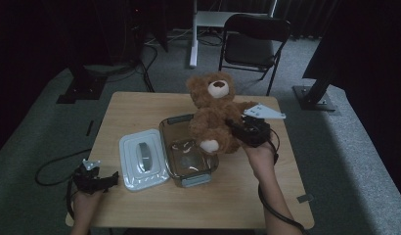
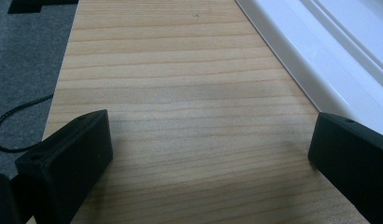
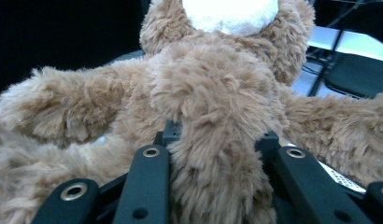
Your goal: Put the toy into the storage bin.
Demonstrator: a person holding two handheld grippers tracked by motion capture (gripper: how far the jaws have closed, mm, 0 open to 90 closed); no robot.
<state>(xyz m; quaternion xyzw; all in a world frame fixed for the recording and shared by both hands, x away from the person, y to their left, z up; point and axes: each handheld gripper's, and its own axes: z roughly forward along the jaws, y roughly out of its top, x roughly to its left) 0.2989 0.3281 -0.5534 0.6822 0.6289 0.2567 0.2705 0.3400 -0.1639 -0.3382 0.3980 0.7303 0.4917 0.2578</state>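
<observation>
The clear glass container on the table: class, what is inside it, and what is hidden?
The clear glass container has the brown plush teddy bear's feet at its right rim. Its visible floor looks bare; the part beneath the bear is covered.

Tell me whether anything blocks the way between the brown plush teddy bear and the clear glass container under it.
Nothing visible does. The right gripper holds the brown plush teddy bear over the clear glass container, which is open; its white plastic lid lies on the table beside it.
</observation>
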